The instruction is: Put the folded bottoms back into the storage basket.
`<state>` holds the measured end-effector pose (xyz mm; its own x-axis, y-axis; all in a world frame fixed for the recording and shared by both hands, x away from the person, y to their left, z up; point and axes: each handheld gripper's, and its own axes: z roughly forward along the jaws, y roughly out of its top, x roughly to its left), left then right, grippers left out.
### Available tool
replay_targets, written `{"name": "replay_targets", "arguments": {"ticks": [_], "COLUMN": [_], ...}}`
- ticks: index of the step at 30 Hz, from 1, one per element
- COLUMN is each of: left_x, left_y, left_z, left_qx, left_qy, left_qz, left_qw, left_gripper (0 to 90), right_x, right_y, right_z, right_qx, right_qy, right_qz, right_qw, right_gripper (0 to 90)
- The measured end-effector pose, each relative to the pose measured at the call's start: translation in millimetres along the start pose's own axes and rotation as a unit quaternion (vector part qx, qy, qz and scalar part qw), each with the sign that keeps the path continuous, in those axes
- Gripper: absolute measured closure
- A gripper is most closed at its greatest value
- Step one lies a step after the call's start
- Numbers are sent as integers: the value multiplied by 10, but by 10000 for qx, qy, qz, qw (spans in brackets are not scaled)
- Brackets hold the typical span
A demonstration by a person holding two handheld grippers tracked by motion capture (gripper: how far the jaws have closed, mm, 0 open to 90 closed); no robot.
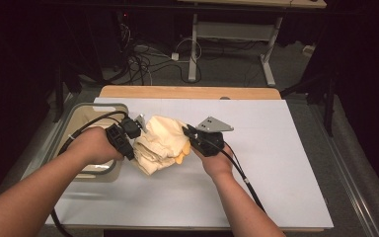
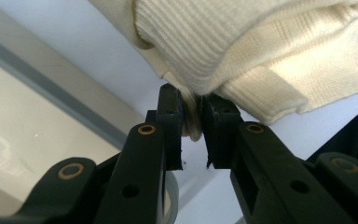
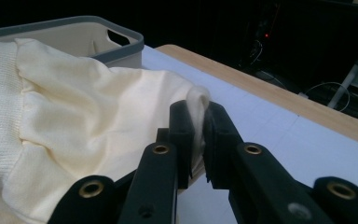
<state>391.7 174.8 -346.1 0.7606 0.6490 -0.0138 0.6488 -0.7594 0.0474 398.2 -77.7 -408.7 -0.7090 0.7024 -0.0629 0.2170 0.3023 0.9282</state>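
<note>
Cream knit garment (image 1: pixel 160 143) hangs bunched between the left hand-held gripper (image 2: pixel 192 116) and right hand-held gripper (image 3: pixel 198 122), each pinching an edge fold. Soft, light and floppy, it likely handles best gripped at hems.

Both forearms are bare, with no sleeves or gloves on the hands. The left gripper (image 1: pixel 126 134) is a black, boxy block with a black cable looping off its back. The right gripper (image 1: pixel 197 138) is black too, topped by a grey three-cornered plate, and a black cable trails from it. Up close, each gripper has two flat black jaws on thick black arms, pinned with round brass-coloured rivets and small screw holes.
</note>
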Motion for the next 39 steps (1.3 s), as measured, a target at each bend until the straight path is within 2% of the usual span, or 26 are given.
{"name": "replay_targets", "arguments": {"ticks": [10, 19, 27, 39], "left_x": [86, 201, 319, 551], "left_y": [-100, -263, -489, -817], "left_z": [-286, -422, -454, -383], "left_qx": [-47, 28, -25, -31], "left_qy": [113, 189, 260, 293], "left_qz": [-64, -226, -410, -702], "left_qw": [9999, 9996, 9988, 9971], "left_gripper": [767, 768, 768, 768], "right_x": [44, 177, 314, 528], "right_y": [258, 492, 625, 716], "right_z": [21, 146, 318, 679], "right_qx": [-153, -253, -278, -239], "right_qy": [24, 132, 288, 532], "right_qz": [-116, -235, -297, -377], "right_qw": [9998, 9993, 9988, 9976], "right_gripper": [845, 845, 845, 845]}}
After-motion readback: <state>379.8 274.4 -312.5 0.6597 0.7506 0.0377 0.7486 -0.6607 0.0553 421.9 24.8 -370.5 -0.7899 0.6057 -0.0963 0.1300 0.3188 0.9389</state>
